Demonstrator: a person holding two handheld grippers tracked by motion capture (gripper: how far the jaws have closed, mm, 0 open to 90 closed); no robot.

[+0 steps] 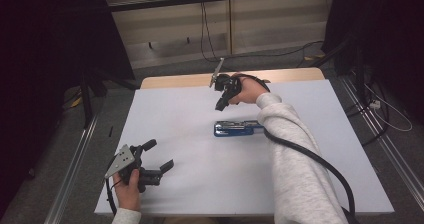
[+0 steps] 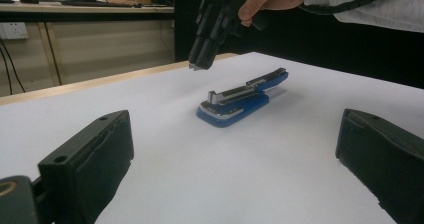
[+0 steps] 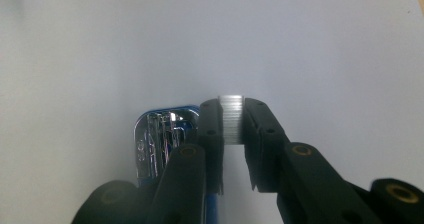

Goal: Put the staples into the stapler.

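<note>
A strip of silver metal staples (image 3: 232, 119) sits clamped between the jaws of my right gripper (image 1: 221, 104), held above the white table (image 1: 190, 129).
Just below lies an open blue stapler with a chrome top (image 1: 236, 128), mid-table. My left gripper (image 1: 159, 156) rests near the table's front-left corner, jaws wide apart, holding nothing.

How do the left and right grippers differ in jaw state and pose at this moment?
The left gripper has its jaws spread wide with nothing between them; the right gripper is shut on a strip of staples. The left one sits low near the table's near edge, while the right one is raised, pointing down beyond the blue stapler. Both are black and hand-held.
</note>
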